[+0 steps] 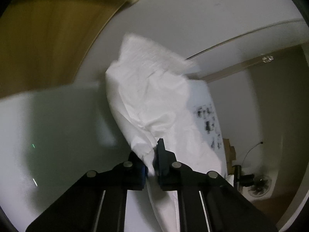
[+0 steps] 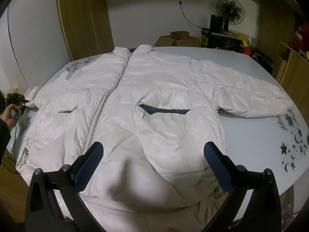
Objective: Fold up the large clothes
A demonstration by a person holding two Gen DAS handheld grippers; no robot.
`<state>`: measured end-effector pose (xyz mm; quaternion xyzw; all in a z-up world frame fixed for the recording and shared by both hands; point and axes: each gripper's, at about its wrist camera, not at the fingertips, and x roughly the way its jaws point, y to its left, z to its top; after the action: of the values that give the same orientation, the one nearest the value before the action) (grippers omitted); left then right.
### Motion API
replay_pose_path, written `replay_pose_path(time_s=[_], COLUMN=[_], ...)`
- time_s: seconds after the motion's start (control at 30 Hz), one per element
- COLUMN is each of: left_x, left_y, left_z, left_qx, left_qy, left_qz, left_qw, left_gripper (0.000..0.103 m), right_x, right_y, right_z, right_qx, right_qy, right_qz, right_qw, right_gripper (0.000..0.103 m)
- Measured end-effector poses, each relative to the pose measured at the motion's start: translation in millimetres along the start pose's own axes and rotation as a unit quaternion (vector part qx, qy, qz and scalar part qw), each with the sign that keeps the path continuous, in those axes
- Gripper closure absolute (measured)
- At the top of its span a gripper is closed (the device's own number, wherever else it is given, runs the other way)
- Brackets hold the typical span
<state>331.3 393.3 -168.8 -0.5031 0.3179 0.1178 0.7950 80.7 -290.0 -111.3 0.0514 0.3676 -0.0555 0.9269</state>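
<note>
- White puffer jacket point(image 2: 154, 96) spread front-up across a pale blue table point(image 2: 251, 127), collar toward 12 o'clock, hem toward 6 o'clock in the right wrist view.
- Zipper point(image 2: 108, 100) closed, running from the collar at 12 down toward 7 o'clock.
- One sleeve point(image 2: 241, 89) stretched flat toward 3 o'clock, cuff near the table's black floral print point(image 2: 293, 145).
- Dark slit of a pocket point(image 2: 164, 111) just right of centre; a second, smaller slit at 9 o'clock of the zipper.
- Right gripper point(image 2: 154, 152) spread wide, poised over the lower hem, blue-padded fingers point(image 2: 89, 164) apart at 7 and 5 o'clock, nothing between them; contact with the cloth hard to judge.
- Left gripper point(image 1: 152, 154) pressed together on the other sleeve's cuff point(image 1: 143, 150), white fabric pinched between its two dark fingers.
- From that pinch, sleeve cloth point(image 1: 146, 89) billowing up toward 12 o'clock, blurred, lifted off the table in the left wrist view.
- Same gripper, small and dark, at 9 o'clock in the right wrist view, beside the jacket's far cuff at the table edge.
- Cardboard boxes point(image 2: 177, 38) and a standing fan point(image 2: 229, 11) beyond the table, between 12 and 2 o'clock.
- Wooden wardrobe point(image 2: 83, 15) at 11 o'clock.
</note>
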Motion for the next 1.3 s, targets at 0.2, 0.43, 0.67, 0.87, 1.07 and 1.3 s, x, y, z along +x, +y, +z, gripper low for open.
replay_pose_path(time_s=[0.2, 0.43, 0.67, 0.87, 1.07, 1.3], left_x=[-65.5, -105.8, -67.4, 37.4, 64.0, -4.0], left_y=[-86.9, -246.7, -333.1, -304.6, -271.1, -247.1], left_z=[-23.2, -135.3, -333.1, -485.7, -483.5, -454.2], left_qx=[0.135, 0.279, 0.416, 0.494, 0.482, 0.442], left_qy=[-0.108, -0.144, -0.039, 0.097, 0.129, 0.179], left_qz=[0.008, -0.026, -0.073, -0.009, -0.006, -0.154], left_qw=[0.9849, 0.9491, 0.9054, 0.8637, 0.8668, 0.8652], left_gripper=[0.096, 0.099, 0.095, 0.095, 0.087, 0.000], right_x=[-4.2, -12.4, -16.1, -12.9, -9.3, -15.7], right_y=[-5.9, -13.9, -41.6, -75.0, -80.3, -63.9], right_z=[-1.4, -3.2, -7.7, -10.1, -6.8, 25.6], right_qx=[0.007, 0.022, 0.055, 0.097, 0.090, 0.073], right_qy=[0.000, -0.015, -0.023, -0.019, -0.026, -0.056], right_qz=[0.007, 0.015, 0.007, -0.009, -0.004, 0.014], right_qw=[1.000, 1.000, 0.998, 0.995, 0.996, 0.996], right_gripper=[0.000, 0.000, 0.000, 0.000, 0.000, 0.000])
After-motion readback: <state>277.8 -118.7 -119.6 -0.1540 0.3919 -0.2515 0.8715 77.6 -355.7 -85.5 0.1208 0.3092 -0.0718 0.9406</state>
